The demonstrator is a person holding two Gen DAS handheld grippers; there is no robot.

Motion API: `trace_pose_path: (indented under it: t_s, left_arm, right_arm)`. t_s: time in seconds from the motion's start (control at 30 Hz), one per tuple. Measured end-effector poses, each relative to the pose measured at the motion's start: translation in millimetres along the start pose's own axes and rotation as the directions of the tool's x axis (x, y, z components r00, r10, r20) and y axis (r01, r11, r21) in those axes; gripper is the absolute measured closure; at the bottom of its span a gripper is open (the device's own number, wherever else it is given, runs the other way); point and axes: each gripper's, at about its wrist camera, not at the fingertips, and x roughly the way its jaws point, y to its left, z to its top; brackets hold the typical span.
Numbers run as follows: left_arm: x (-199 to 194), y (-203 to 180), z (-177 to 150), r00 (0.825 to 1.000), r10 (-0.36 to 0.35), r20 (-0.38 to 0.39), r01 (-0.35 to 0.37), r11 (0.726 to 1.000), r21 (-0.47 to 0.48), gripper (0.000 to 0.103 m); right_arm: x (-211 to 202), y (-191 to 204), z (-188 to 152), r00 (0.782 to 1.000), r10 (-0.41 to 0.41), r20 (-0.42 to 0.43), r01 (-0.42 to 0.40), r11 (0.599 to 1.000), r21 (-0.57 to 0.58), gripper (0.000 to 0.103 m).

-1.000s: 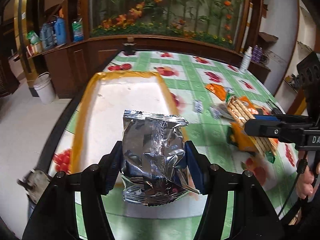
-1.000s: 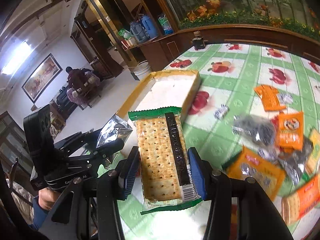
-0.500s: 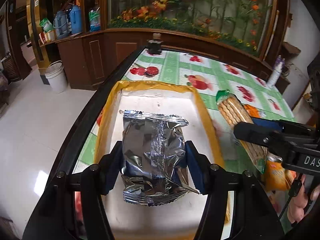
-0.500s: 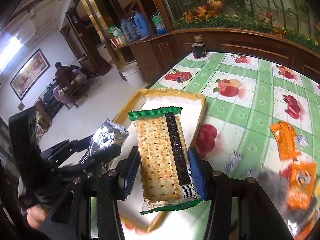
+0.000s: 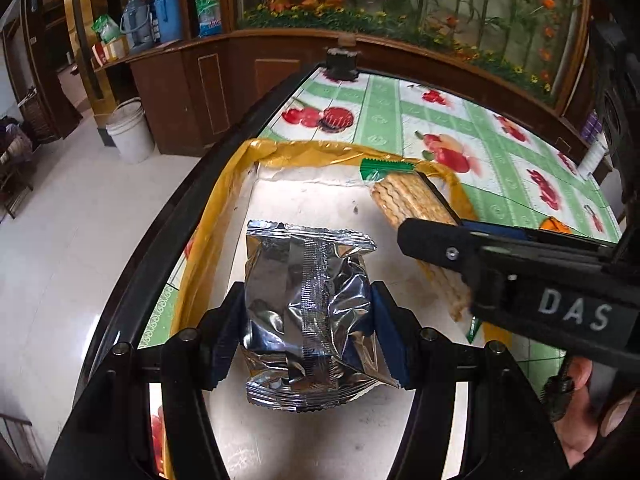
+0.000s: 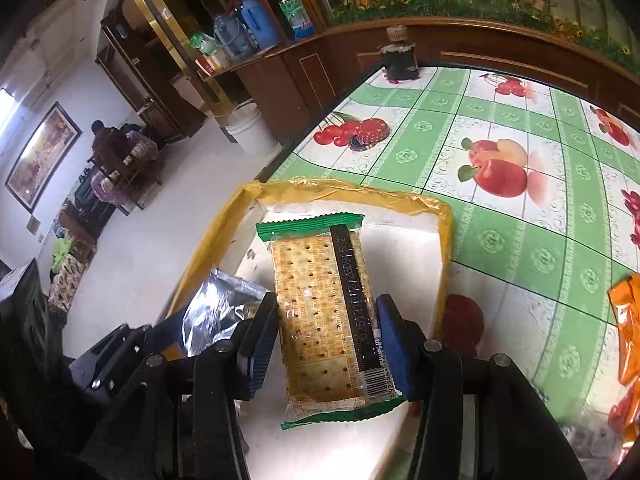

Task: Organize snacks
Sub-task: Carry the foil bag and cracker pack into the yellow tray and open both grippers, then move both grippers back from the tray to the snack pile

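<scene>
Left gripper (image 5: 306, 330) clamps foil pack (image 5: 308, 312), right gripper (image 6: 326, 338) clamps cracker pack (image 6: 320, 312); both over tray (image 6: 444, 216), unreleased; orange packets (image 6: 626, 328) remain on table.

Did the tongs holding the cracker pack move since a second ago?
Yes. The right tongs, shut on the cracker pack, moved from over the green tablecloth to above the yellow-rimmed box, leaving the orange packets behind.
</scene>
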Motion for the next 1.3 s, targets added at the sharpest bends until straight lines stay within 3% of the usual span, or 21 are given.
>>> trace_pose_path:
  t_s: [0.43,0.57,0.67,0.83,0.93,1.03,1.07,1.17,1.23,1.3]
  left_arm:
    - [3,2,5,0.999,0.037,-0.010,-0.037,0.999,-0.004,0.042]
    - [-9,11,3,0.999,0.037,-0.003,-0.037,0.998,-0.055,0.042]
    - [-23,19,-3,0.999,0.036,0.027,-0.033,0.992,-0.125,0.042]
    - [-70,18,-28,0.987,0.034,0.154,0.006,0.968,-0.251,0.042]
    - [-87,5,-41,0.981,-0.025,0.193,0.074,0.965,-0.252,0.042]
    - [-99,-11,-50,0.977,-0.028,0.214,0.072,0.976,-0.204,0.042]
    - [-103,-16,-51,0.976,-0.025,0.217,0.066,0.980,-0.186,0.042]
    - [-116,-22,-58,0.972,-0.051,0.228,0.086,0.985,-0.148,0.042]
    - [-122,-25,-64,0.972,-0.067,0.224,0.095,0.988,-0.118,0.041]
    - [-128,-27,-70,0.972,-0.093,0.218,0.114,0.989,-0.090,0.041]
  right_arm:
    - [24,-4,8,0.999,-0.042,-0.022,0.042,0.999,0.015,0.051]
    - [14,-7,8,1.000,-0.024,0.004,0.024,0.999,0.033,0.049]
    - [-1,-8,7,0.998,-0.034,0.045,0.031,0.998,0.058,0.038]
    - [-30,-14,0,0.991,-0.040,0.129,0.020,0.989,0.150,0.038]
    - [-49,-36,-16,0.979,0.015,0.205,-0.084,0.940,0.330,0.040]
    - [-59,-48,-26,0.974,0.063,0.218,-0.146,0.909,0.390,0.048]
    - [-66,-55,-32,0.968,0.088,0.234,-0.182,0.890,0.419,0.056]
    - [-90,-70,-48,0.948,0.122,0.295,-0.252,0.854,0.455,0.054]
    - [-113,-81,-56,0.943,0.107,0.314,-0.249,0.854,0.458,0.054]
    - [-143,-90,-66,0.940,0.122,0.320,-0.244,0.894,0.375,0.054]
